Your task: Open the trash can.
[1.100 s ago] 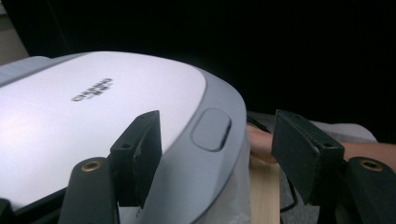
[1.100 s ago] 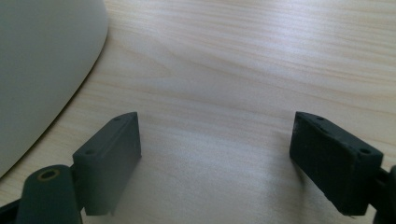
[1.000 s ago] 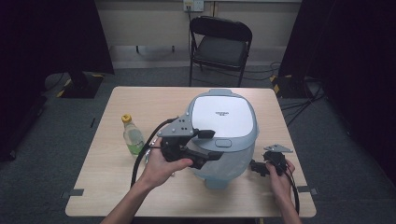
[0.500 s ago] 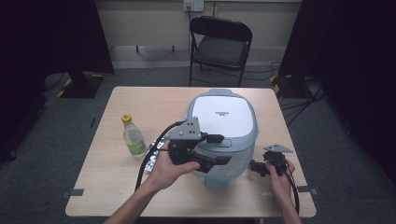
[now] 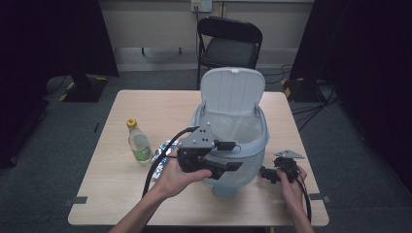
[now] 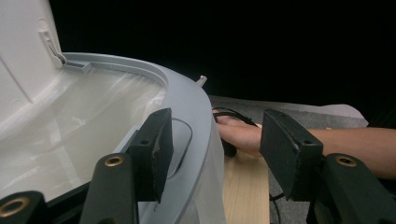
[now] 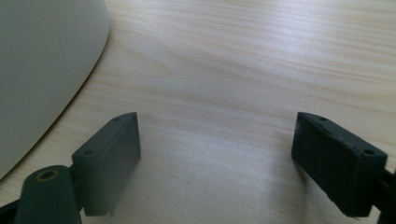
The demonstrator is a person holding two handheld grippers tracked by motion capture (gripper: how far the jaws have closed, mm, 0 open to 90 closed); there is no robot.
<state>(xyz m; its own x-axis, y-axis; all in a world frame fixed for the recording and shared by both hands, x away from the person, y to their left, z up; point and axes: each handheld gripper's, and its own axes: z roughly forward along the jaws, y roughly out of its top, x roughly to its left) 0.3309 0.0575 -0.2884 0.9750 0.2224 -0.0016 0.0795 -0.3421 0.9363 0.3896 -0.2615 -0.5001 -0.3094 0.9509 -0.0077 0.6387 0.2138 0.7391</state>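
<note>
Since a second ago the lid (image 5: 232,92) has sprung upright. Closing on the bin (image 5: 232,145) rim at mid-desk (image 5: 111,194), the left claw (image 5: 228,156) isn't yet pinching; its body hides the front wall. Right claw (image 5: 266,174) rests spread near the desk's right edge.

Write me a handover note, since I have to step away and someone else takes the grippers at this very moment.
Left gripper: at the front rim of the pale blue-grey plastic bin, jaws apart and just been closing, one pad inside the rim, one outside; no firm grip visible.
Right gripper: open, resting low on the light wooden table beside the bin, holding nothing.
Done: the bin's white lid is up, having been shut a second ago; a clear liner sits inside.
Left, probably: the clear plastic bottle with yellow cap and crumpled foil are outside the bin.
</note>
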